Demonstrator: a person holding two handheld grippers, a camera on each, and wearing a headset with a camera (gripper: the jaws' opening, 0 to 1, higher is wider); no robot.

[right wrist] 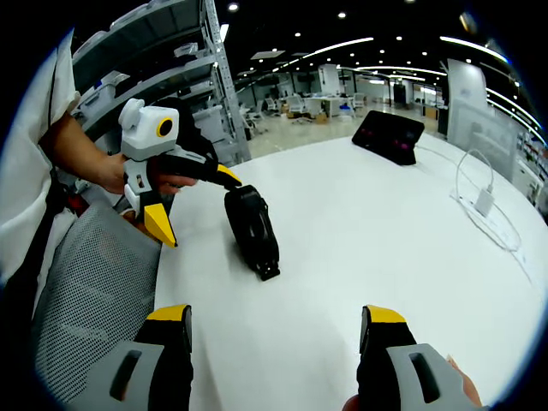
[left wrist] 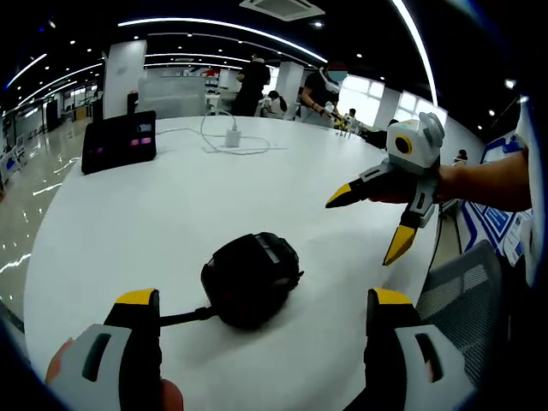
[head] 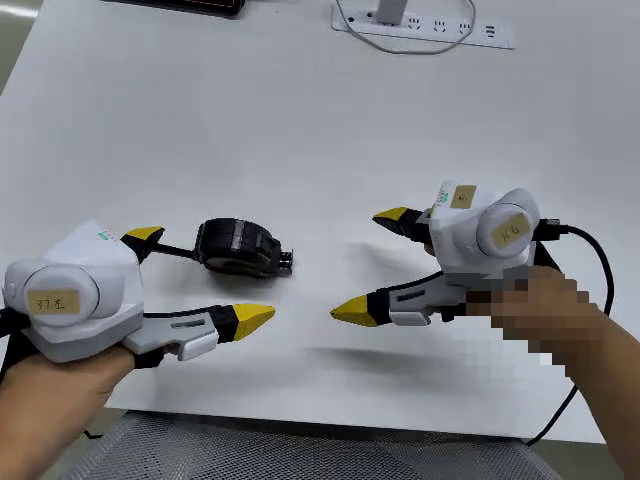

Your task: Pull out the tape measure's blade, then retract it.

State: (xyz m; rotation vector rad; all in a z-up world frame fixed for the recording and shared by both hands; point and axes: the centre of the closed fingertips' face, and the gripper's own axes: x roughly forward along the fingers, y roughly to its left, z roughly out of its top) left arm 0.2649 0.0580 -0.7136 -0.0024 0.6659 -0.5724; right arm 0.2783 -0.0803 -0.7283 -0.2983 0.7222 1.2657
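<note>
Tape measure [head: 240, 247]: lies on the white table [head: 300, 120]; blade apparently all in.
Handling: likely a dense, rigid case and a thin, springy blade; clamp the case's flat sides, pinch the end hook [head: 285, 262].
Left gripper [head: 200, 276]: jaws spread, empty, just behind the tape measure.
Right gripper [head: 370, 263]: jaws spread, empty, well apart, facing the tape measure's hook end.

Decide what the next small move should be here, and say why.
Probably ease the left gripper forward so its open jaws straddle the tape measure, ready to clamp the case. It lies untouched on the table just ahead of those jaws, blade not yet out. Its blade end faces the open right gripper, which is apart from it.
</note>
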